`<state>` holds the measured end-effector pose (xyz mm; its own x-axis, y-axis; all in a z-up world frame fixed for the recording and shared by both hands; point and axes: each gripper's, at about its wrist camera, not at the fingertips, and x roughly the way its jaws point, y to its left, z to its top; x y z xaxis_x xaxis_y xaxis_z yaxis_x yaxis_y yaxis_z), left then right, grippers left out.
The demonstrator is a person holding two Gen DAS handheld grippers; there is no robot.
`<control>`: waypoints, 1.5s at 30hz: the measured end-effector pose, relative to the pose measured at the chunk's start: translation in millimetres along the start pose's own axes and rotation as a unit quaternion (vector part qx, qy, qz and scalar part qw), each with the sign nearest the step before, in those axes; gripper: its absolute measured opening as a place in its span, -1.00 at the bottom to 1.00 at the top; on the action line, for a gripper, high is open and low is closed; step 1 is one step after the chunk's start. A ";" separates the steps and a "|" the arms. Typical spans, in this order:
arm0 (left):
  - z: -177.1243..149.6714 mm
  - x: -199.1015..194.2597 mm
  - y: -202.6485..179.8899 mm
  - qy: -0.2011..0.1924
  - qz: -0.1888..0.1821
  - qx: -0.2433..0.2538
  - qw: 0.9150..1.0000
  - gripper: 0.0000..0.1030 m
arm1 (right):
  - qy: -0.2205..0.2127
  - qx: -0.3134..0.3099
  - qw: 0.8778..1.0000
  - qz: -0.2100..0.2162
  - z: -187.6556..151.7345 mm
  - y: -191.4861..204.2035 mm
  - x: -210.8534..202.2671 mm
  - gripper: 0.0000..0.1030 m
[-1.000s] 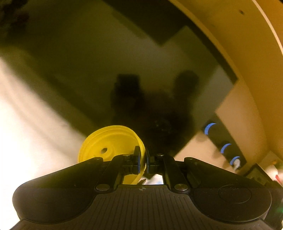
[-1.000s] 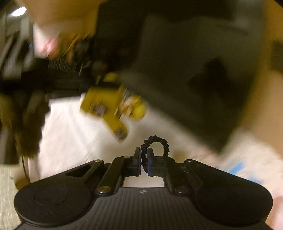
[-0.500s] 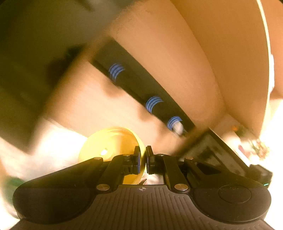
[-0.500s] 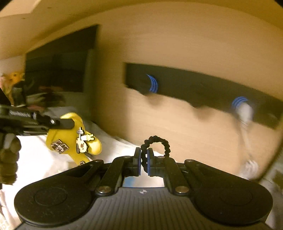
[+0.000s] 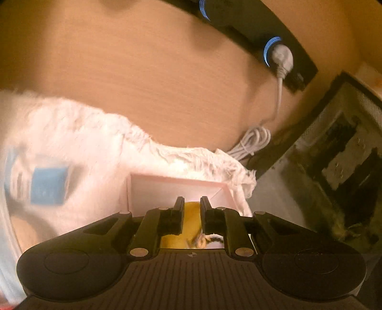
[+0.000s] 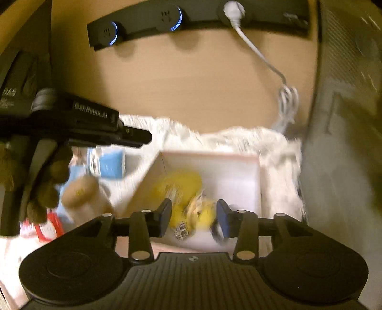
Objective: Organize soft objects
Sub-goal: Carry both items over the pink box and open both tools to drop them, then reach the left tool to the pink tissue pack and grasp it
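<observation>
A yellow soft toy [image 6: 188, 193] lies inside a pale pink box [image 6: 238, 171] on a white fringed cloth. My right gripper [image 6: 193, 215] is open above the box, with nothing between its fingers; a dark blurred thing that may be the black hair tie [image 6: 214, 232] lies by the right finger. My left gripper [image 5: 192, 205] hovers over the same box [image 5: 152, 190], its jaws slightly apart, with the yellow toy [image 5: 191, 224] below and behind them. The left gripper also shows in the right wrist view [image 6: 143, 138], left of the box.
A blue-labelled packet [image 6: 108, 163], a tan plush [image 6: 81, 193] and a red-white item [image 6: 49, 229] lie left of the box. A black socket strip [image 6: 167, 19] with a white plug and coiled cable [image 6: 287, 100] runs along the wooden wall. A grey mesh case [image 6: 341, 119] stands at right.
Both grippers swung down over the box. The left gripper let go of the yellow toy, which now lies in the box. The right gripper opened and released the black hair tie.
</observation>
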<state>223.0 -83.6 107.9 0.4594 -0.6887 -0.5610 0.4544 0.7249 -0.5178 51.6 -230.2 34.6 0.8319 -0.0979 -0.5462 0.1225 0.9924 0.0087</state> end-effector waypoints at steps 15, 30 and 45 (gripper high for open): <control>-83.6 -179.3 157.5 -0.110 0.253 0.018 0.961 -0.70 | -0.038 0.007 0.999 0.010 -28.7 66.1 -11.9 0.46; -124.8 -169.1 185.8 0.025 0.157 0.180 0.971 -0.65 | 0.055 -0.114 0.987 0.097 -52.8 181.9 20.3 0.54; -140.5 -142.2 165.0 0.111 0.117 0.319 0.934 0.02 | 0.100 -0.107 0.986 0.077 -81.3 192.2 30.5 0.54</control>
<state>125.4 136.4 11.5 0.4649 -0.4414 -0.7675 0.7568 0.6480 0.0857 56.5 -36.4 -48.5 0.7063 0.0498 -0.7062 -0.1311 0.9895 -0.0613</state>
